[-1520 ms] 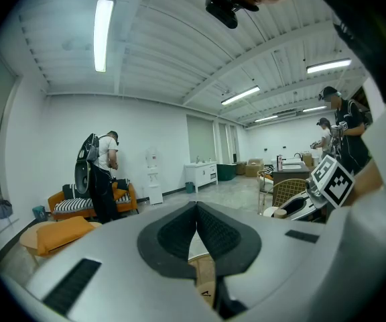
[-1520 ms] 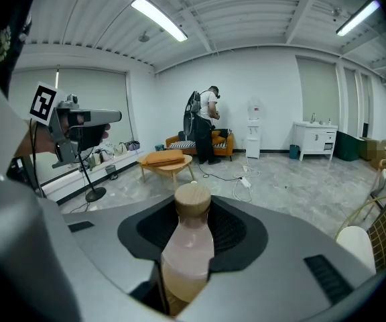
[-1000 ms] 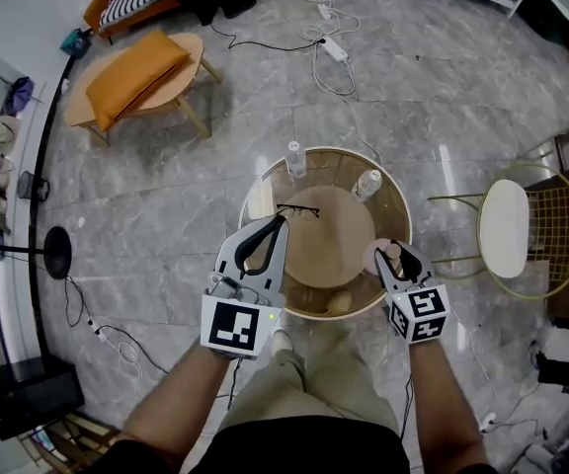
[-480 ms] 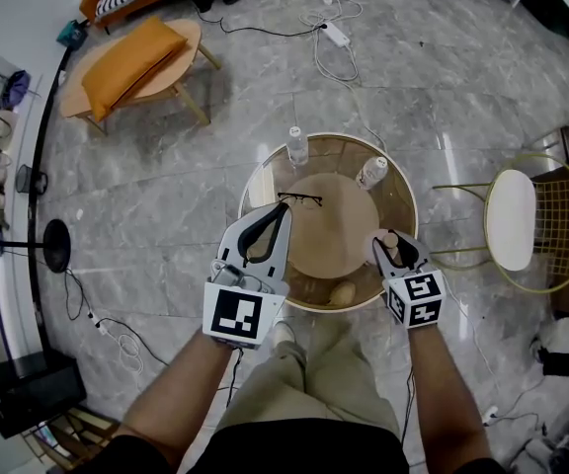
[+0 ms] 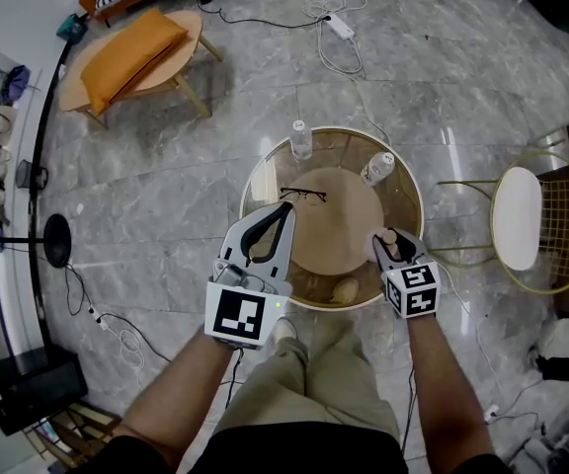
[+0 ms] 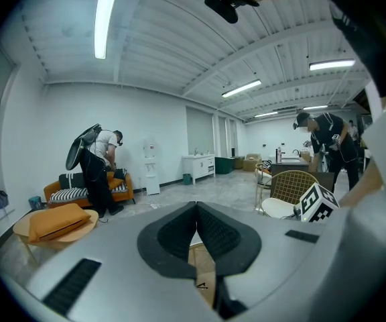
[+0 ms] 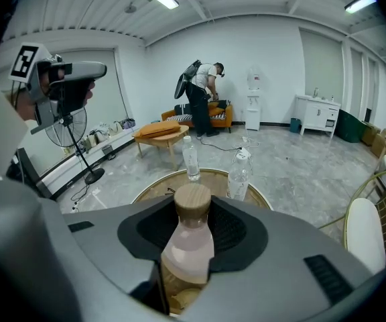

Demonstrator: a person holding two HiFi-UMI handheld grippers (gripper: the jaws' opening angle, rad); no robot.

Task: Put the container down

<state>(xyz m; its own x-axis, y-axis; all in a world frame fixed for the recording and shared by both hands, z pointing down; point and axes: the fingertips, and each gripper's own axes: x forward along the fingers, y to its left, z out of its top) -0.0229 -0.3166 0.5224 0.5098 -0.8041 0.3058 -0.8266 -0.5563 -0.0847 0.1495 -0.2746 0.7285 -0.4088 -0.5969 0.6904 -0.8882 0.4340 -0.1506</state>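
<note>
The container (image 7: 191,241) is a small pale pink bottle with a round wooden lid. It stands upright between the jaws of my right gripper (image 7: 194,225), which is shut on its body. In the head view that gripper (image 5: 390,246) hovers over the right front edge of the round glass table (image 5: 261,184), with the lid (image 5: 391,236) showing at its tips. My left gripper (image 5: 284,211) is shut and holds nothing, over the table's left front part. In the left gripper view its pads (image 6: 179,230) meet at the tip.
A pair of glasses (image 5: 302,197) lies on the glass top. Two water bottles (image 5: 301,138) (image 5: 375,168) stand at its far side. A beige round thing (image 5: 342,289) lies on the lower shelf. A wire chair (image 5: 517,217) stands right, a low table with an orange cushion (image 5: 131,52) far left.
Both grippers have sunk towards the table, the right one with the bottle further than the left. Neither grip has changed.
</note>
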